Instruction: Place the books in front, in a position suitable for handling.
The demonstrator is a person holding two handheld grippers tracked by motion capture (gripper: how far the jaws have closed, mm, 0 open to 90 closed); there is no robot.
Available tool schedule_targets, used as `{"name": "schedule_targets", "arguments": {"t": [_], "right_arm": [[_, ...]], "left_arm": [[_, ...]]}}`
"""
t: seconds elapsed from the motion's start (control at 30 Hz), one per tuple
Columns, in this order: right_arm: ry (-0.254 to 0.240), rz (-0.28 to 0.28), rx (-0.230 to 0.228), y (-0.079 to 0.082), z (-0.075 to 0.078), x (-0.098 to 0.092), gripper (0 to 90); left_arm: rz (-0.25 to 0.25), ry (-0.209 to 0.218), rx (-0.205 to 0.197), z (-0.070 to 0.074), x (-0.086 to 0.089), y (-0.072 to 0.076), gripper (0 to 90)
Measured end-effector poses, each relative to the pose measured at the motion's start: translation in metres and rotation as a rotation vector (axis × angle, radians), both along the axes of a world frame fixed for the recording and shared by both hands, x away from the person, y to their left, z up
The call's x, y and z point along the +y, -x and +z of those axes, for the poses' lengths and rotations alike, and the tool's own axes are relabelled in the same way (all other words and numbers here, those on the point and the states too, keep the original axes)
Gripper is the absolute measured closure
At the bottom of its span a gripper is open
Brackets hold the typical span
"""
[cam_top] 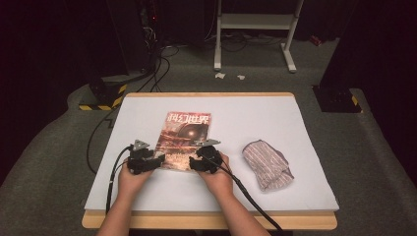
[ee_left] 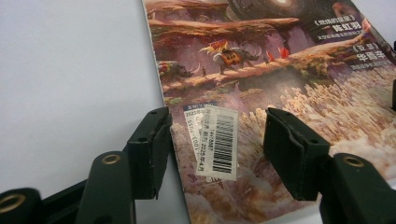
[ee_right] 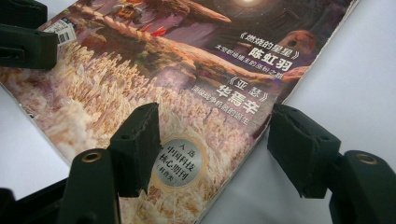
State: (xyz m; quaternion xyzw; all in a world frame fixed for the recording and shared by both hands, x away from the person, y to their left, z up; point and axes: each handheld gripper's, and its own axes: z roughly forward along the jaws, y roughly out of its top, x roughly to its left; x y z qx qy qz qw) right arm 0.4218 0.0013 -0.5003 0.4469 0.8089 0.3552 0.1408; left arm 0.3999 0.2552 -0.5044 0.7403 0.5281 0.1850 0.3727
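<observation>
I see the magazine [cam_top: 186,140] lying flat at the centre of the high view. My left gripper [ee_left: 217,140] straddles its lower-left corner, my right gripper [ee_right: 212,144] its lower-right corner; both sets of jaws stand spread, pinching nothing.

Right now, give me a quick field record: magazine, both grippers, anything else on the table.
magazine: flat on the white table, cover up, near edge toward the person
left gripper: at the near left corner, jaws apart astride the spine edge by the barcode sticker
right gripper: at the near right corner, jaws apart astride the side edge
striped cloth: crumpled, right of magazine, apart from it
</observation>
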Motion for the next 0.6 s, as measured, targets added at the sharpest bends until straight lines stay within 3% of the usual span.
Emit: {"name": "schedule_targets", "arguments": {"t": [0.6], "right_arm": [[-0.002, -0.027, -0.018, 0.035, -0.001, -0.058, 36.0]], "left_arm": [[-0.16, -0.015, 0.011, 0.002, -0.045, 0.023, 42.7]]}}
